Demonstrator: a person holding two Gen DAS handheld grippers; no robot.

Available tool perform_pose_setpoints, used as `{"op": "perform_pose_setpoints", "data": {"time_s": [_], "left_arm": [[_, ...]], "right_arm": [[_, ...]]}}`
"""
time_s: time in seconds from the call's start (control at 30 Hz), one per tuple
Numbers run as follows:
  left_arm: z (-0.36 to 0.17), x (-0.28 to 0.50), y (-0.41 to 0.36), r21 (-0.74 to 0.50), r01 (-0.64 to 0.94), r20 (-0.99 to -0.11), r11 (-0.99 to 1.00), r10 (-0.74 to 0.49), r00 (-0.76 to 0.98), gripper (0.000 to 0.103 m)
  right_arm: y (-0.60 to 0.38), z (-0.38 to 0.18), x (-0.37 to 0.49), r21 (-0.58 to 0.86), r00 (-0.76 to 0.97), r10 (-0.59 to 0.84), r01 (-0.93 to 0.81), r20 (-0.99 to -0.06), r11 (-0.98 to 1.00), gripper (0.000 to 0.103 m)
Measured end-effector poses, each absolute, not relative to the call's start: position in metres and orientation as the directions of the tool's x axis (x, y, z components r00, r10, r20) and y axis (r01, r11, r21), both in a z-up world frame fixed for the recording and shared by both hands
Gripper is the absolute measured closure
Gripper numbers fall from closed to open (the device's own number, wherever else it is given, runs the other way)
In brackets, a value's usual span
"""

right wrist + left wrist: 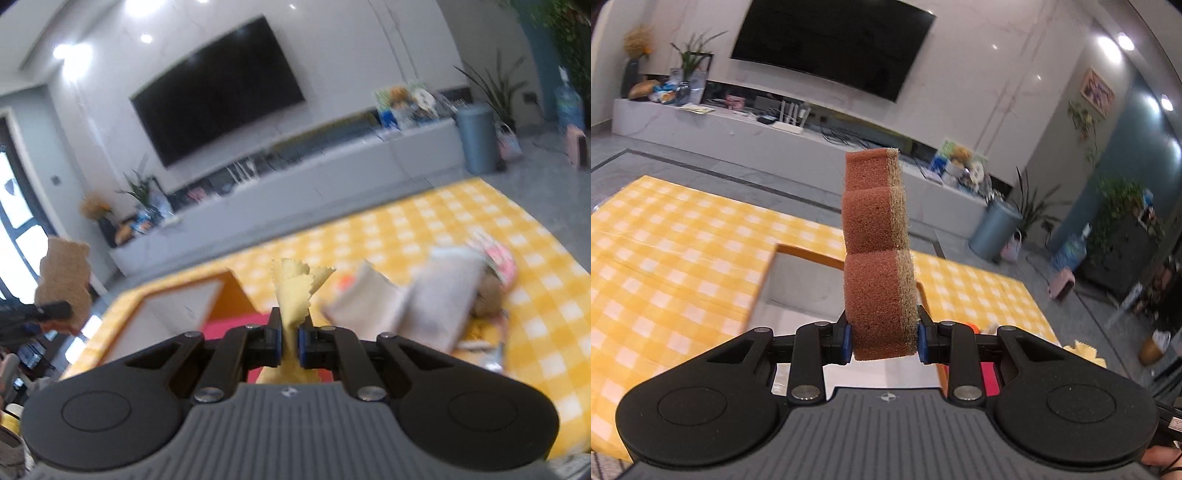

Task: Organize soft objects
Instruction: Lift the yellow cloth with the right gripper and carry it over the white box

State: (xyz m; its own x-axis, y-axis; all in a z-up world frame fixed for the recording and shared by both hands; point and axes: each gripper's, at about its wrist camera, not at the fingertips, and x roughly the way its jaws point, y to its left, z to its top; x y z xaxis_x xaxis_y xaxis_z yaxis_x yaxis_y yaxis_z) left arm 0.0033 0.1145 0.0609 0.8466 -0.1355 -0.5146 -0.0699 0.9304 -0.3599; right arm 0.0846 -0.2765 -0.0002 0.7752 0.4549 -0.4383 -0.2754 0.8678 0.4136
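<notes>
My left gripper (885, 334) is shut on a tall brown sponge (875, 236) with a tan scouring side; it stands upright above the jaws, lifted over the yellow checked table (665, 236). The same sponge (64, 280) shows at the left edge of the right wrist view. My right gripper (290, 338) is shut on a thin yellow cloth (295, 288) with zigzag edges, which sticks up from between the pads. In the left wrist view a corner of that cloth (1086, 352) peeks in at the right. Both are held above the table.
An open-topped box (805, 280) with orange rim sits in the table; something pink (225, 326) lies near it. Grey folded cloths (417, 299), a pink patterned item (498, 258) and a brown soft object (487, 295) lie on the table to the right. A TV wall and bin stand behind.
</notes>
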Motion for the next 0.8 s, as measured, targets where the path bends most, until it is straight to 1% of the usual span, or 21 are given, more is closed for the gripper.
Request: {"op": "perform_pose_setpoints", "data": {"time_s": [0.1,0.2,0.27,0.33,0.4,0.57,0.8], "left_arm": [[0.064,-0.001,0.129,-0.36,-0.096,-0.508,0.928,-0.109,0.854,0.068],[0.064,-0.004,0.135,-0.363,-0.108,-0.509,0.926,-0.1,0.855,0.068],[0.065,-0.004,0.146,-0.395,-0.083,-0.499,0.915,-0.138,0.856,0.068],[0.061,-0.005,0.157,-0.44,-0.051,-0.492,0.896,-0.193,0.849,0.068],[0.056,-0.003,0.164,-0.445,-0.045,-0.505,0.895,-0.209,0.837,0.068],[0.043,0.002,0.163,-0.39,-0.097,-0.556,0.916,-0.15,0.817,0.068],[0.022,0.012,0.157,-0.395,-0.035,-0.603,0.918,-0.23,0.764,0.068]], "right_arm": [[-0.25,0.017,0.078,0.38,0.771,0.488,-0.342,-0.41,0.86,0.097],[-0.218,0.029,0.074,0.34,0.749,0.521,-0.404,-0.409,0.849,0.097],[-0.197,0.033,0.072,0.334,0.733,0.544,-0.435,-0.409,0.836,0.097],[-0.177,0.033,0.074,0.36,0.696,0.587,-0.467,-0.413,0.807,0.097],[-0.155,0.032,0.078,0.364,0.666,0.616,-0.498,-0.421,0.787,0.097],[-0.097,0.01,0.088,0.317,0.603,0.609,-0.526,-0.514,0.789,0.097],[-0.042,-0.032,0.103,0.214,0.545,0.502,-0.506,-0.671,0.835,0.097]]}}
